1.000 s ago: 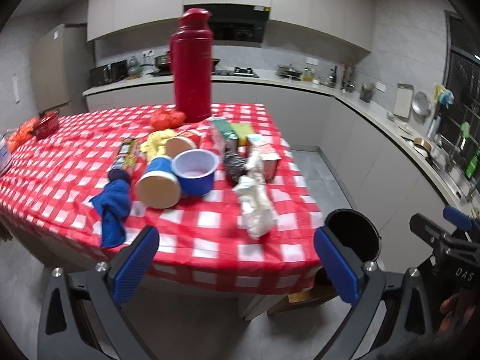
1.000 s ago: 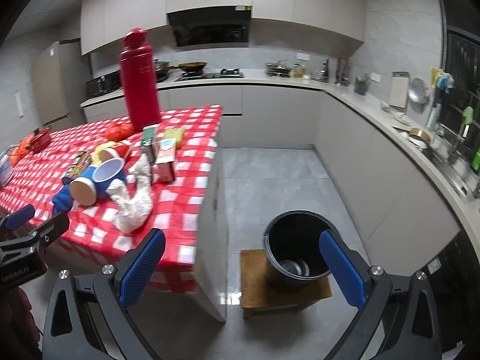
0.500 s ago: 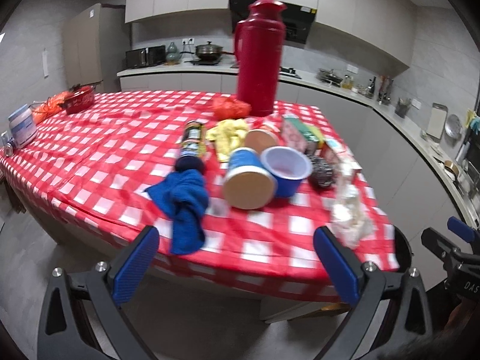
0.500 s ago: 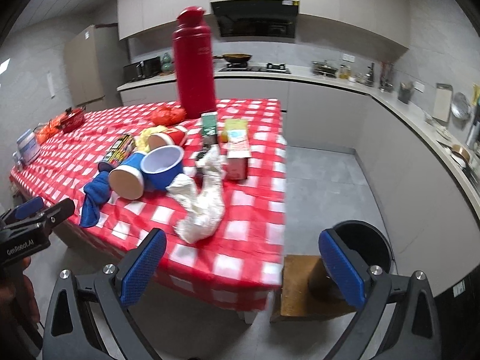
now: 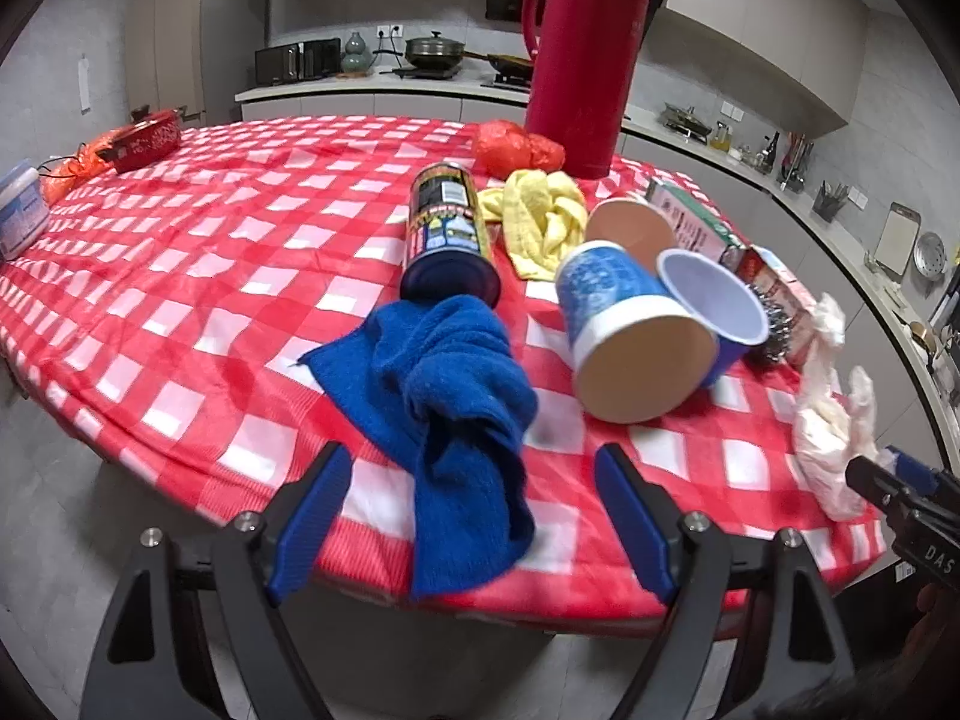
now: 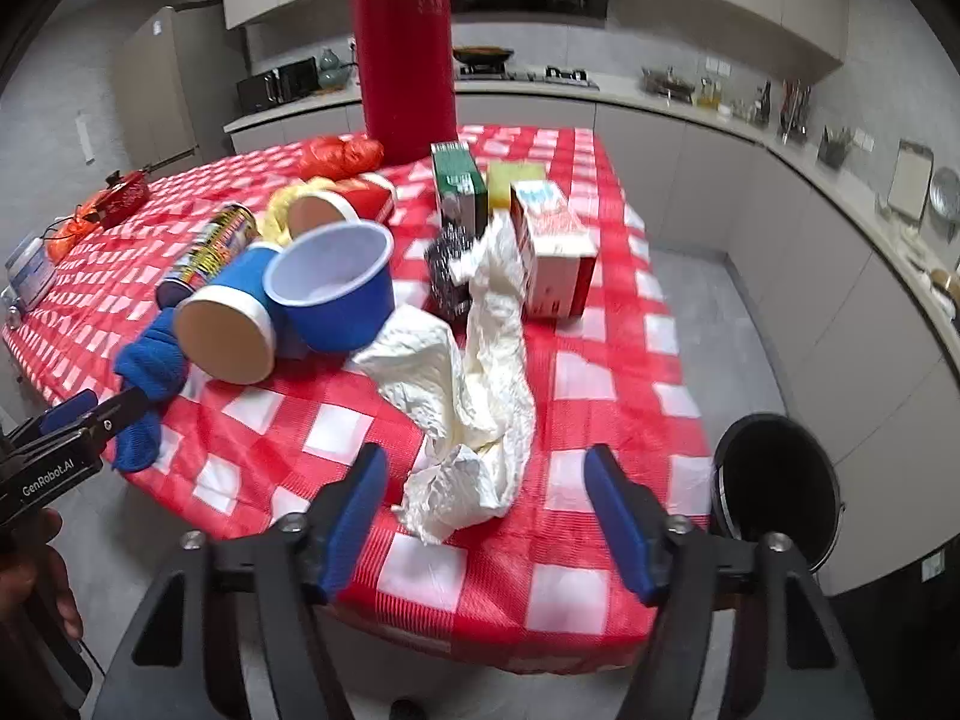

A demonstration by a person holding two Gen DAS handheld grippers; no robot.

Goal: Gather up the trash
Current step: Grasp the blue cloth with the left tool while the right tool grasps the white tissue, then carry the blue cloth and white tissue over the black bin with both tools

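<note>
The table [image 6: 600, 396], covered in a red-and-white checked cloth, stands in a grey kitchen with counters along the walls. A red thermos [image 6: 405, 48] stands upright at its far side. Nearer than the thermos lie cups, cartons and a can. The crumpled white paper [image 6: 474, 414] lies near the table's front edge; the black bin [image 6: 774, 486] stands on the floor beside the table.

Left gripper [image 5: 468, 510]: jaws closing, apart, flanking the blue cloth [image 5: 456, 396] without contact.

Right gripper [image 6: 486, 510]: jaws closing, apart, flanking the paper without contact.

Red-and-white checked cloth on the table [image 5: 252, 252]; blue towel [image 5: 456, 384]; yellow rag [image 5: 543, 219]; red flask [image 5: 585, 54]; black bin [image 6: 777, 489].
</note>
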